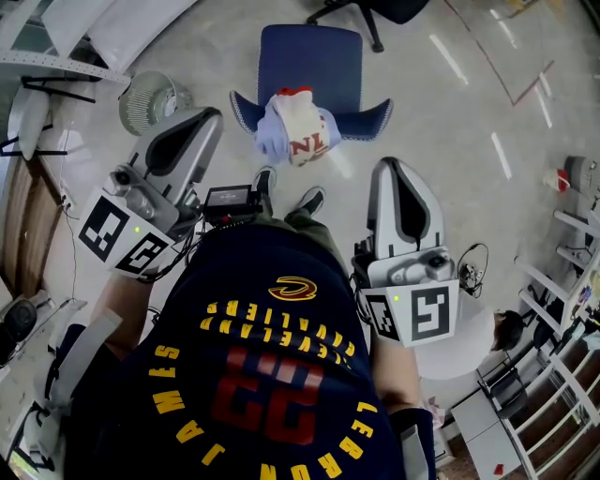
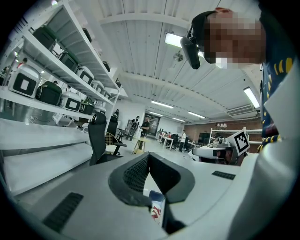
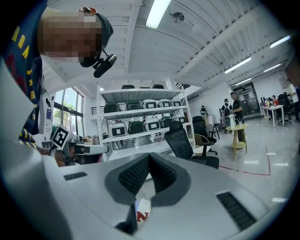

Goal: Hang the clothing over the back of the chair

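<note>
A blue chair (image 1: 311, 58) stands on the floor in front of me in the head view. A bunched white and pale blue garment with red letters (image 1: 292, 132) rests on the chair's curved near edge. My left gripper (image 1: 210, 118) is held level to the left of the garment, shut and holding nothing. My right gripper (image 1: 391, 170) is held to the right and nearer to me, also shut and holding nothing. Both are apart from the clothing. In each gripper view the ribbed pads meet, and a scrap of the garment (image 2: 157, 210) (image 3: 142, 212) shows below the jaws.
A round white fan (image 1: 153, 98) stands on the floor left of the chair. A black office chair base (image 1: 371, 13) is behind it. Metal shelving (image 1: 555, 375) lines the right side, with a white round stool (image 1: 464, 345) close by. My shoes (image 1: 309, 200) are just short of the chair.
</note>
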The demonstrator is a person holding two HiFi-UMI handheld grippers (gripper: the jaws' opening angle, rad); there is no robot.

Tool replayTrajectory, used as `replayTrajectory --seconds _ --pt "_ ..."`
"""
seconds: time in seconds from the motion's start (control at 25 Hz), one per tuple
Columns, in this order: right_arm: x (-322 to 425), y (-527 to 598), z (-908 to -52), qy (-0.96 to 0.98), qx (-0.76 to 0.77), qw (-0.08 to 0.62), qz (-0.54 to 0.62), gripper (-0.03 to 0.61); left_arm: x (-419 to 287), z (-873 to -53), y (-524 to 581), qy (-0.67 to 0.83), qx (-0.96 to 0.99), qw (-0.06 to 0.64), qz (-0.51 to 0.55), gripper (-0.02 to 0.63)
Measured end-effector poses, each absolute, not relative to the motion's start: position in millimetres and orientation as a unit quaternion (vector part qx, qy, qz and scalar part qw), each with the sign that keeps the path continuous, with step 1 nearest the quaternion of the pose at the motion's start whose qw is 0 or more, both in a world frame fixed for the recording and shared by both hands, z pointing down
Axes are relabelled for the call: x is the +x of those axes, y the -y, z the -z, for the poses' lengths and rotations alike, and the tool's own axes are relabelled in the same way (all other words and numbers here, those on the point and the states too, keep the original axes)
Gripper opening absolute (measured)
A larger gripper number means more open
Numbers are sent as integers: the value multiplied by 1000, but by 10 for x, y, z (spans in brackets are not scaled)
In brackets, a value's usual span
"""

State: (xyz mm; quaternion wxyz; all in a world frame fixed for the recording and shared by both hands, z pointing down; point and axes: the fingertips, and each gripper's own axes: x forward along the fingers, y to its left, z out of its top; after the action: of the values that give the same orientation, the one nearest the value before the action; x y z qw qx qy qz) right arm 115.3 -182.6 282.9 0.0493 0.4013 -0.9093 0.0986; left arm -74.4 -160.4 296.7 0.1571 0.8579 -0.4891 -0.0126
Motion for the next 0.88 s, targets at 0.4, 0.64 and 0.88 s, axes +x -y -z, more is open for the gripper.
replayTrajectory --seconds 0.4,0.64,0.88 --pt "1142 1817 -2853 909 400 50 -108 8 -732 -2958 1605 487 859 161 11 3" --pt "1145 1829 -2855 908 403 52 -107 8 -729 -2957 1627 484 860 161 10 3" --pt "1140 1819 -2867 907 404 54 -106 8 -745 -2960 1630 484 860 160 11 3"
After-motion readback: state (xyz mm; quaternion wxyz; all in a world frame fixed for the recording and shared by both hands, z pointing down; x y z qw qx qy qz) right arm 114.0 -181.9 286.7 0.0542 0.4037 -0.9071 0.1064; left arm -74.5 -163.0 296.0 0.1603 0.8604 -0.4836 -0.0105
